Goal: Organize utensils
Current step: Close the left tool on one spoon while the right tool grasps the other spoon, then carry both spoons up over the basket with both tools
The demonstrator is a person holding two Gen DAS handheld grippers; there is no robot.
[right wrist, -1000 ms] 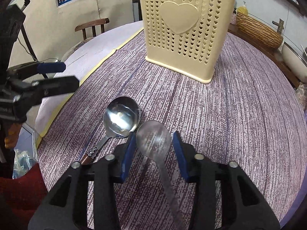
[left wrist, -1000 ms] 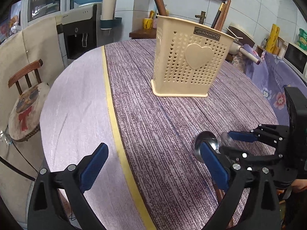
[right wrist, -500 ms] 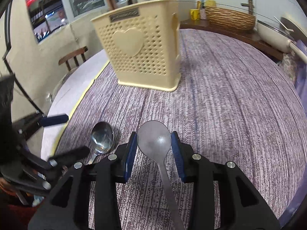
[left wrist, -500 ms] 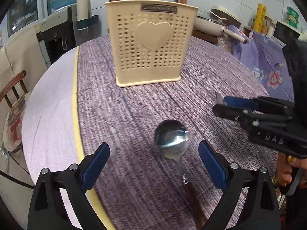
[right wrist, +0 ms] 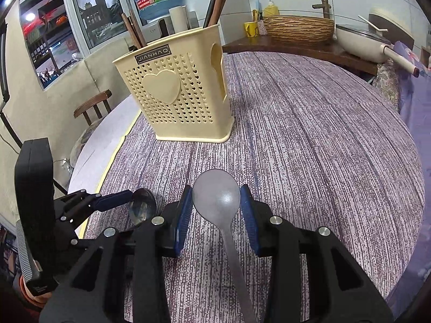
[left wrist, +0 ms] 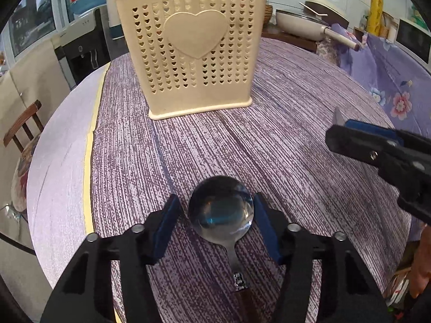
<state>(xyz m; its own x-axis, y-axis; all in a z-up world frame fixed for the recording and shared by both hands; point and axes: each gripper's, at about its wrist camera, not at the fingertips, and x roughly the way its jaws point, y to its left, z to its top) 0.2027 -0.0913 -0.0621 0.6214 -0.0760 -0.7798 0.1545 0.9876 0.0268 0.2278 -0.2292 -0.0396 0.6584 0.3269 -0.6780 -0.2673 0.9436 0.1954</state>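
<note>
Left hand-held gripper [left wrist: 216,216] closing around shiny spoon [left wrist: 221,210], small gap at nine o'clock; right hand-held gripper [right wrist: 216,210] clamping matte spoon [right wrist: 216,196].

Before the matt cream plastic holder [left wrist: 192,51], on coarse woven purple cloth [left wrist: 282,123], my glossy wooden-handled metal spoon [left wrist: 221,210]; nearby, my dull brushed metal spoon [right wrist: 216,196].

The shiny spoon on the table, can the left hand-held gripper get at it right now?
Probably yes. The left hand-held gripper has just been closing and already straddles the shiny spoon, bowl between its pads; nothing blocks it. A small gap remains on the left side.
</note>
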